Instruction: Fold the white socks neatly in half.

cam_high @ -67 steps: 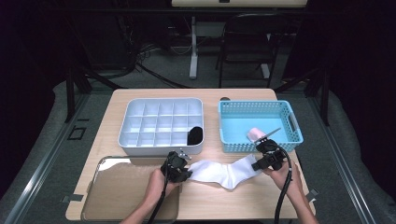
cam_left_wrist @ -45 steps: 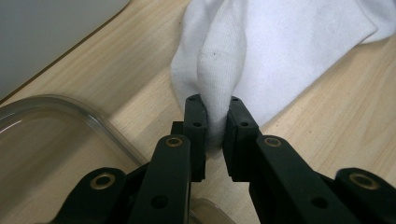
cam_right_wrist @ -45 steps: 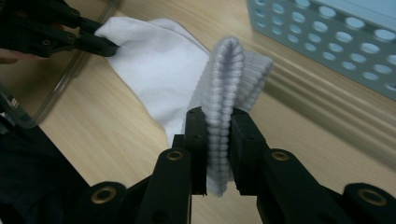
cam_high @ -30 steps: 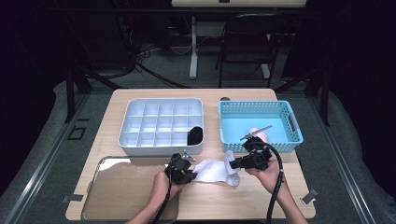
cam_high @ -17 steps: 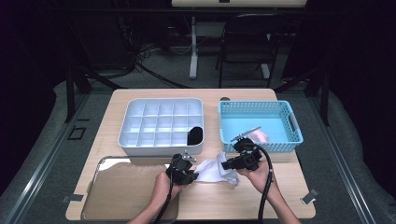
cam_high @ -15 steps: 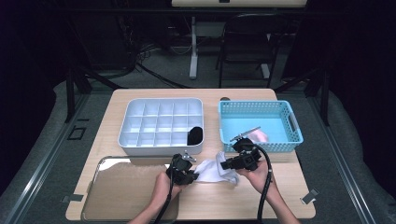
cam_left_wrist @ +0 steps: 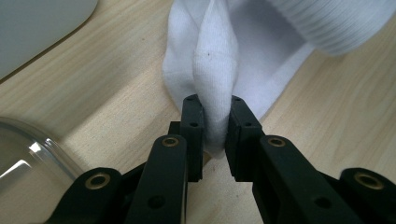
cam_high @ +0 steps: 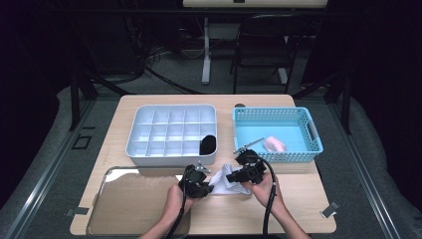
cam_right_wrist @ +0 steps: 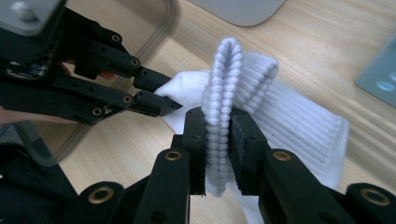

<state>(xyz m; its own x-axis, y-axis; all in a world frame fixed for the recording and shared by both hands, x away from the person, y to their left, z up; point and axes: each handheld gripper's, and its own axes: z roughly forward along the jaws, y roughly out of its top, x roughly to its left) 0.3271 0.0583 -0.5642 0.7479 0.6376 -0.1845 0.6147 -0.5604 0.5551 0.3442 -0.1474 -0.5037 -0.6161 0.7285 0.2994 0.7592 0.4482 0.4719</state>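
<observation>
A white sock (cam_high: 226,180) lies folded on the wooden table (cam_high: 298,199) between my two grippers. My left gripper (cam_high: 205,185) is shut on the sock's smooth end (cam_left_wrist: 212,70), the fabric pinched between its pads. My right gripper (cam_high: 238,175) is shut on the ribbed cuff (cam_right_wrist: 223,93), which stands up doubled over between its jaws. In the right gripper view the left gripper (cam_right_wrist: 161,95) sits just beyond the cuff, its tips on the sock. The two grippers are close together near the table's front middle.
A white compartment tray (cam_high: 171,133) with a black item (cam_high: 208,144) in one cell stands behind. A blue basket (cam_high: 276,133) holding a pink thing (cam_high: 274,144) is at the right. A clear lid (cam_high: 134,199) lies at the front left.
My right gripper has carried the cuff leftward and down toward the left gripper, folding the sock over itself. The left gripper has stayed where it was.
</observation>
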